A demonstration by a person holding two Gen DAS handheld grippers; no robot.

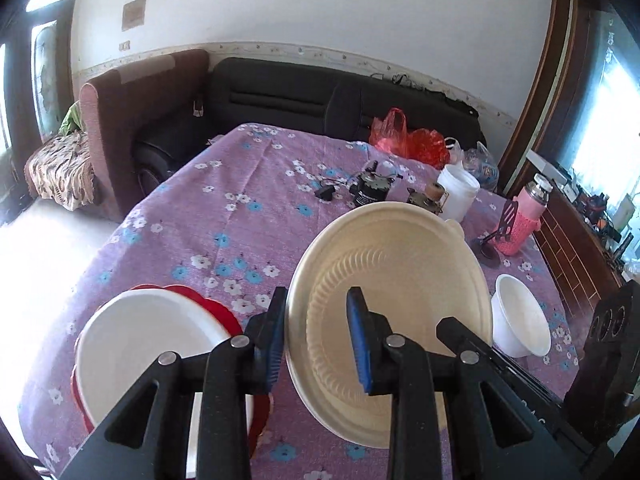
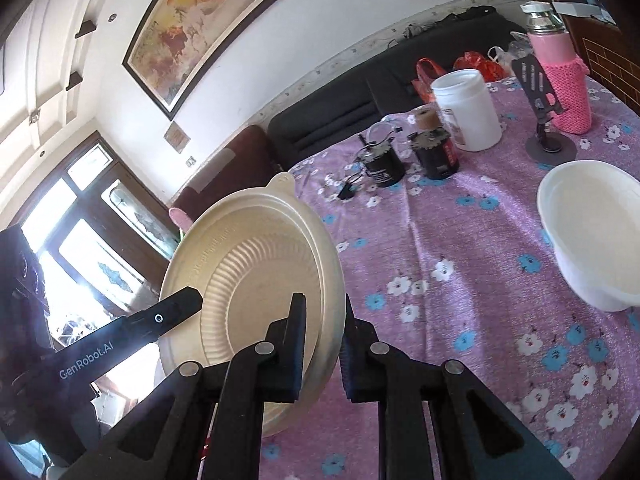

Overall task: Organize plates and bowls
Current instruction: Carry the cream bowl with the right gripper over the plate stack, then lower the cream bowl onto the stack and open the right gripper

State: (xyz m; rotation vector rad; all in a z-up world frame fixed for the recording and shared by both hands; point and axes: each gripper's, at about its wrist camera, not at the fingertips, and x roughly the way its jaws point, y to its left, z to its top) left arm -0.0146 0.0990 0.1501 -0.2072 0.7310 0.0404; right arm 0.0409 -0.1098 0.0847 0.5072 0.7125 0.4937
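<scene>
spanning both views, a purple floral tablecloth (image 1: 224, 216) covers the table where the sorting takes place. above it, a cream ribbed plate (image 1: 396, 280) hangs tilted on edge, clear of the cloth, passing between two hand-held tools. to its left a white plate (image 1: 152, 344) rests on a red plate (image 1: 216, 308), seemingly the stack it is bound for; a white bowl (image 2: 592, 236) stands apart on the right. the right gripper (image 2: 322, 344) pinches the cream plate's rim, its fingers pressed against either face. the left gripper (image 1: 318, 332) straddles the opposite rim, its fingers spread, with one blue pad (image 1: 360, 344) over the plate's ribbed face and not yet visibly clamping. a sound handover likely means the left gripper closing squarely on the rim before the right lets go, then levelling the plate over the white one.
</scene>
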